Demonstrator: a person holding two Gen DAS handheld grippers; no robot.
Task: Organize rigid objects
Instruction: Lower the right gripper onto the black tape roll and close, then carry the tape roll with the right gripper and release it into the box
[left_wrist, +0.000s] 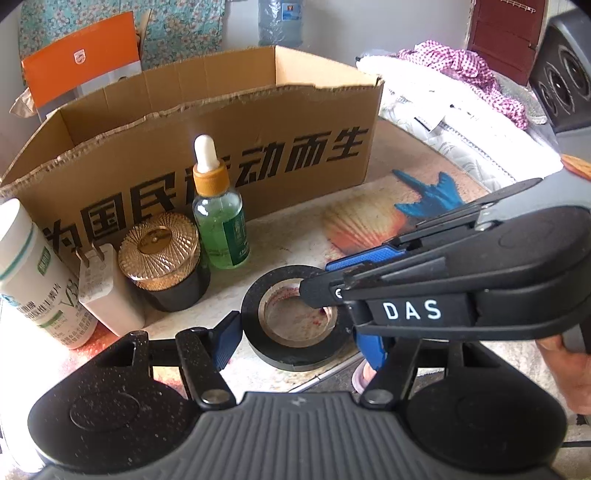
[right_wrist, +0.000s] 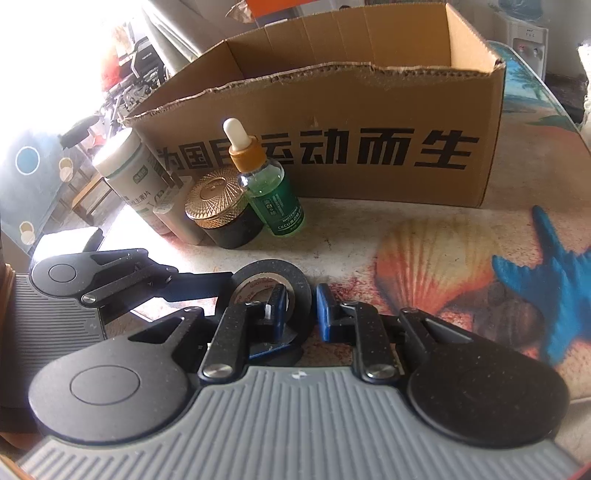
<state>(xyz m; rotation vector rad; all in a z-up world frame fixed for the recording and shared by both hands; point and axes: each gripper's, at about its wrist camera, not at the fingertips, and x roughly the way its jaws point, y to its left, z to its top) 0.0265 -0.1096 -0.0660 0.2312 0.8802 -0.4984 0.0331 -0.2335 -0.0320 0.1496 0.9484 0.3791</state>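
Note:
A black tape roll (left_wrist: 295, 354) lies flat on the table in front of an open cardboard box (left_wrist: 229, 155). My left gripper (left_wrist: 299, 336) is open, its fingers on either side of the roll. My right gripper (right_wrist: 301, 306) straddles the roll's right wall (right_wrist: 299, 291), one finger in the core, one outside, with a gap still showing. It enters the left wrist view (left_wrist: 406, 291) from the right. A green dropper bottle (left_wrist: 218, 214), a gold-lidded black jar (left_wrist: 162, 258), a white charger plug (left_wrist: 105, 295) and a white pill bottle (left_wrist: 33, 280) stand in a row left of the roll.
The box (right_wrist: 332, 147) is open-topped and stands behind the row. The tabletop (right_wrist: 443, 266) has a shell and starfish print. Folded cloth (left_wrist: 461, 110) and a speaker (left_wrist: 565, 74) lie at the far right. The table's front edge (left_wrist: 332, 373) runs just below the roll.

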